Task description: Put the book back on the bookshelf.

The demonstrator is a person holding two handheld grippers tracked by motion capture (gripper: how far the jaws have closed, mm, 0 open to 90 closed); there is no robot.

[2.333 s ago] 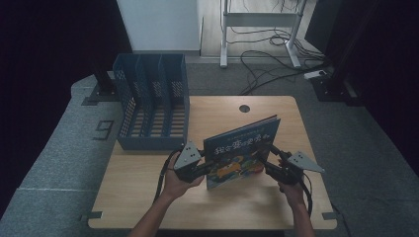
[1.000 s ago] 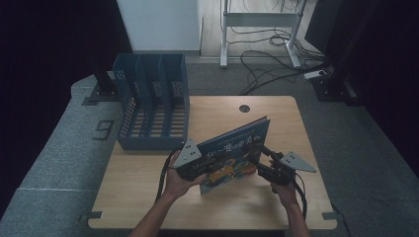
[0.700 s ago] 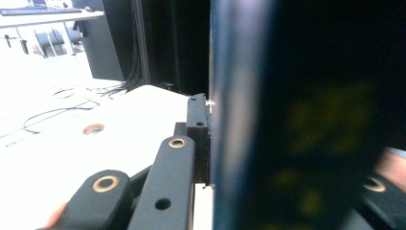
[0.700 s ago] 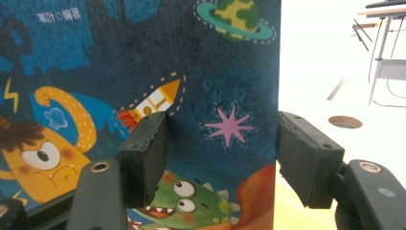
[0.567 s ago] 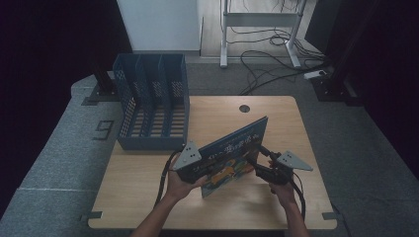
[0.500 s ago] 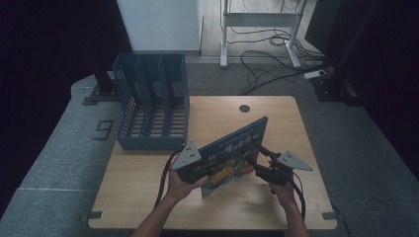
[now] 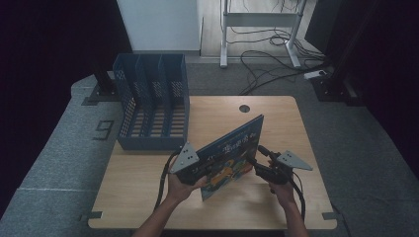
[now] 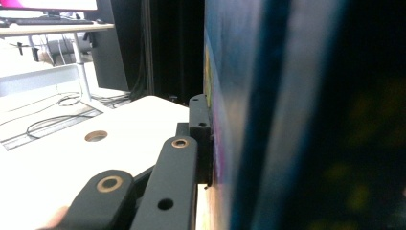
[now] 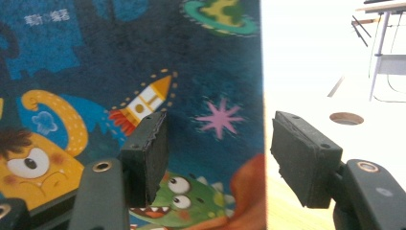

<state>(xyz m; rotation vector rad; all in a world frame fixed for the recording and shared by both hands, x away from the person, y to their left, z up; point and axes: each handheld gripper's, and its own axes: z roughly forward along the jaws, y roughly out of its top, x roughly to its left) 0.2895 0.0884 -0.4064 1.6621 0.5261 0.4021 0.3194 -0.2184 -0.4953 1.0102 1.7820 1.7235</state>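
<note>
High view has a picture book [image 7: 230, 154] standing on edge near the front of the wooden table [image 7: 148, 177], tilted, its long edge rising from the person's left toward the far right. The left gripper [image 7: 190, 170] is clamped on the book's near-left end; in the left gripper view one black jaw presses flat against the cover [image 8: 287, 115], the other hidden behind it. The right gripper [image 7: 262, 160] sits just beside the book's right edge, and in the right gripper view its jaws stand apart, straddling that edge [image 9: 258, 96] without touching it, one pad in front of the cover, one beyond it. So the left hand carries the book, and the right looks nearest to take the free end. A blue file rack [image 7: 150, 106] waits at the table's far left, slots empty. Behind lie grey floor, cables and a desk frame.
</note>
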